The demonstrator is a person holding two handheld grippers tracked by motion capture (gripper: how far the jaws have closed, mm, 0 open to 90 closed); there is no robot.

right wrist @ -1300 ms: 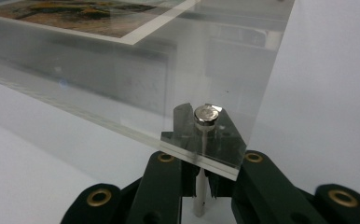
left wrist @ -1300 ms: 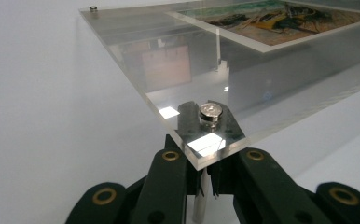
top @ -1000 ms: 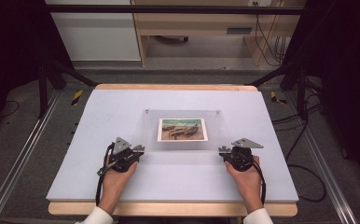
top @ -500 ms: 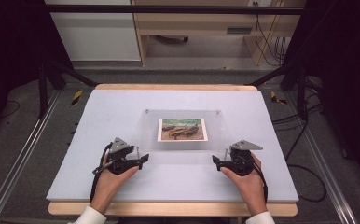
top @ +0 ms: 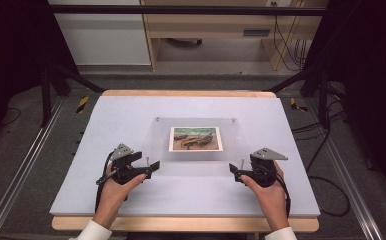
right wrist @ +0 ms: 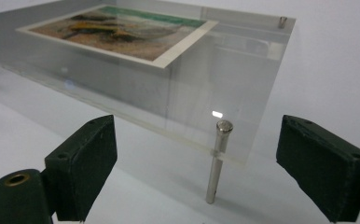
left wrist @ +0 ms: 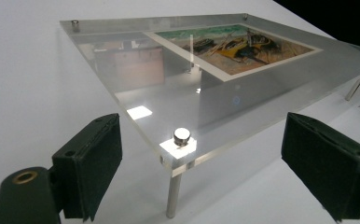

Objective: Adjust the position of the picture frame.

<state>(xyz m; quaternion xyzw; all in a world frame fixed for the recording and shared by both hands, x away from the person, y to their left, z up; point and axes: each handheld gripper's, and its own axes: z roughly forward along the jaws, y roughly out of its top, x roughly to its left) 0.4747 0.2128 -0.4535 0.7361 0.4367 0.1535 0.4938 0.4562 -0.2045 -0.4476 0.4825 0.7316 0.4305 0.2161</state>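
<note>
**Both grips released at the near corners of the clear frame**

Change noted: both my pairs of jaws have just been opening, and they now stand spread wide. A second ago, in the high view, each sat pinched small at a near corner of the clear acrylic frame (top: pixel 196 142); now my left gripper (top: pixel 152 165) and right gripper (top: pixel 234 171) gape just short of those corners with nothing pressed between the pads. The frame has not shifted on the white table (top: pixel 131 115) between the earlier pictures and this one.

Reading: I judge this a let-go. The frame stands on its own metal legs at the middle of the table, the boat picture (top: pixel 195 138) flat inside it, so the placing or squaring step looks finished, or I am about to re-grip.

View differences:
- The left gripper view shows the near left corner between my jaws, untouched: a round metal cap (left wrist: pixel 182 136) on top and a leg (left wrist: pixel 172 196) below it.
- The right gripper view shows the near right post (right wrist: pixel 216 161) passing through the sheet, its head standing proud above it.
- The high view gives what neither gripper view does: both hands at once, the whole frame and its place on the table.
</note>
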